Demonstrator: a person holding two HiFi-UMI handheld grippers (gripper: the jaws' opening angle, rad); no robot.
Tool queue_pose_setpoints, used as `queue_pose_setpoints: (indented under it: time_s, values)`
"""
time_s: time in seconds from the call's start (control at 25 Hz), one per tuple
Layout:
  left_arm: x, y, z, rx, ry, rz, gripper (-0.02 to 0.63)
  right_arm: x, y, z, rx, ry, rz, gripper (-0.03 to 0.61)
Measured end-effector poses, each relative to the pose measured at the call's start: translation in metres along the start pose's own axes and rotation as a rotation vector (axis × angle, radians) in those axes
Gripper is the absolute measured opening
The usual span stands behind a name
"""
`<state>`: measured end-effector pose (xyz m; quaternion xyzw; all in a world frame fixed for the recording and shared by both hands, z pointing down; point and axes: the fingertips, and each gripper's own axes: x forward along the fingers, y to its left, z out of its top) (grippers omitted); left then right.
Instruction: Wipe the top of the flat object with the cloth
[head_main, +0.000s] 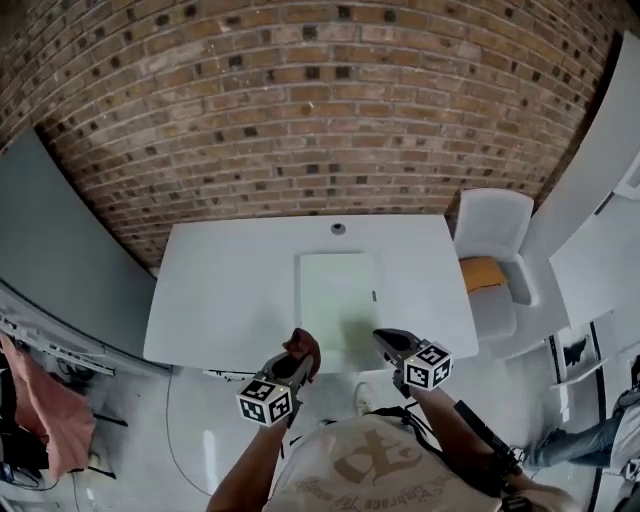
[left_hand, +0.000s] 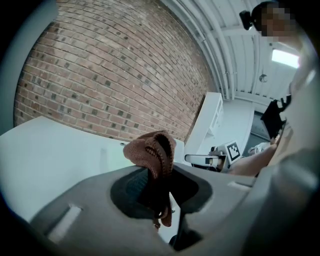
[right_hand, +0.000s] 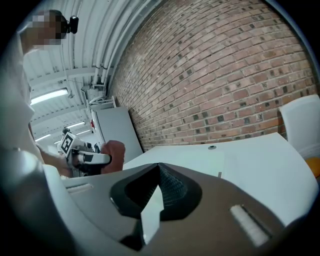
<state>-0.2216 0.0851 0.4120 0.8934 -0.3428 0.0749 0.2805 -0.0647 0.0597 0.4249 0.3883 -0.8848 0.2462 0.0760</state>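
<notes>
Holding the cloth (left_hand: 152, 150): the left tongs (head_main: 297, 362) are clamped on a brown knitted cloth. It is bunched between the jaws, with one fold standing above them and a tail hanging below.

Head view: the white surface (head_main: 230, 290) runs along a brick wall (head_main: 300, 100). A pale green flat pad (head_main: 338, 300) lies on it, centred, with its near side close to the surface's near edge. At 12 o'clock from the pad, near the wall, is a small round grommet (head_main: 338, 228).

Left tongs sit at 7 o'clock from the pad's centre, by its near-left corner, with the cloth at the tip. I cannot tell whether the cloth touches the pad. In the right gripper view the left tongs and cloth show at 9 o'clock, beside the surface's near edge.

Right tongs (head_main: 392, 345) are at 5 o'clock from the pad's centre, by its near-right corner. Jaws are together with nothing between them, and the ribbed pads meet along one line. Both tongs point toward the wall, slightly downward, well apart from each other, with the pad's near side between them.

At 3 o'clock from the surface stands a white chair (head_main: 495, 225) with a yellow item (head_main: 483, 272) on its seat.

Pad top is bare and nothing rests on it.
</notes>
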Motion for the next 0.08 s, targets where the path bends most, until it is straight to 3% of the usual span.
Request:
queue_pose_setpoints:
  time_s: [0.08]
  values:
    - [-0.0081,-0.0131,-0.0111,-0.03,0.028,-0.01,0.075,-0.0164,0.0073,-0.0107,0.041,0.022,-0.02,0.006]
